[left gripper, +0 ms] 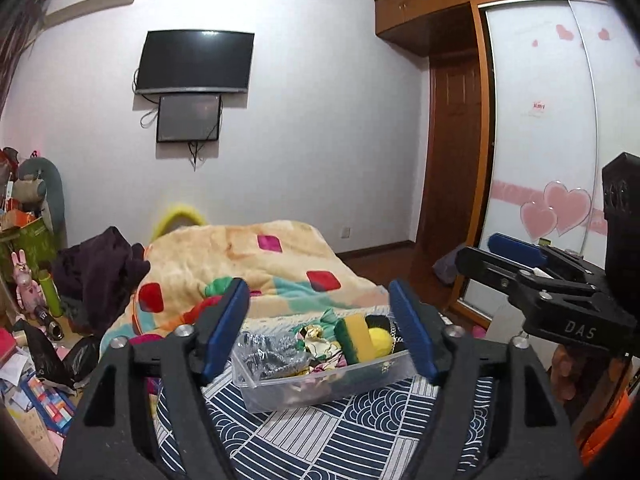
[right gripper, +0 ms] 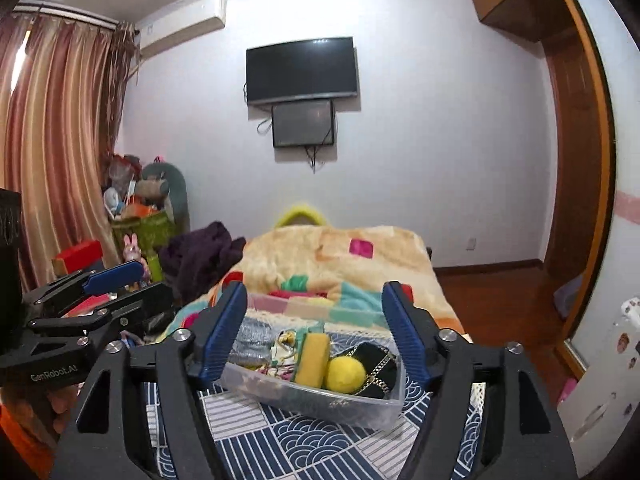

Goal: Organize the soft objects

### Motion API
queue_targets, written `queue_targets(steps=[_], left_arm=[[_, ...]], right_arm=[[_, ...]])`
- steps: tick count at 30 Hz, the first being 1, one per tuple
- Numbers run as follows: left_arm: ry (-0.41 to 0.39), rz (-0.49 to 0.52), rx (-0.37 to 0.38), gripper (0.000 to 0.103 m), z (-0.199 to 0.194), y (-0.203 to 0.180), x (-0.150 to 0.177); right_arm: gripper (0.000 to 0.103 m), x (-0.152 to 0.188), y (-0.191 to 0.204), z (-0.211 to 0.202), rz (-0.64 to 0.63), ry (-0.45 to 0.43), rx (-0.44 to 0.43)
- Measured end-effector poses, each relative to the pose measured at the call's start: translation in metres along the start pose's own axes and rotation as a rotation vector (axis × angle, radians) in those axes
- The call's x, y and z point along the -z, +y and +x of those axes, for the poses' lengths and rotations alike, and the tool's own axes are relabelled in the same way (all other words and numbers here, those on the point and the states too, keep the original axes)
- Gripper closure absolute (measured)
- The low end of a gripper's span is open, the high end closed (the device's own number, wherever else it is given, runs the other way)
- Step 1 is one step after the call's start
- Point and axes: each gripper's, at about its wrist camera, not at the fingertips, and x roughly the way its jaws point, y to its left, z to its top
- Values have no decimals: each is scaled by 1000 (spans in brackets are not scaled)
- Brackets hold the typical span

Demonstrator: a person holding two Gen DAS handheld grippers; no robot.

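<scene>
both grippers, left (left gripper: 320, 332) and right (right gripper: 316, 332), hover wide apart above the clear bin (right gripper: 320, 396).

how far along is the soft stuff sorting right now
Looks mostly done: the clear bin already holds a yellow sponge, a yellow ball, silver scrunched material and patterned fabric. Nothing is in hand; the left gripper and right gripper are both open. What remains outside the bin cannot be told.
</scene>
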Motion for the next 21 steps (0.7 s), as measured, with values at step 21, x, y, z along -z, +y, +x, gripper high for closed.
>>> queue_targets(steps=[21], left_arm=[[-65,10,-7,1,-28,-10,-4]], right_arm=[[0,4,2,-25,3,-104,50]])
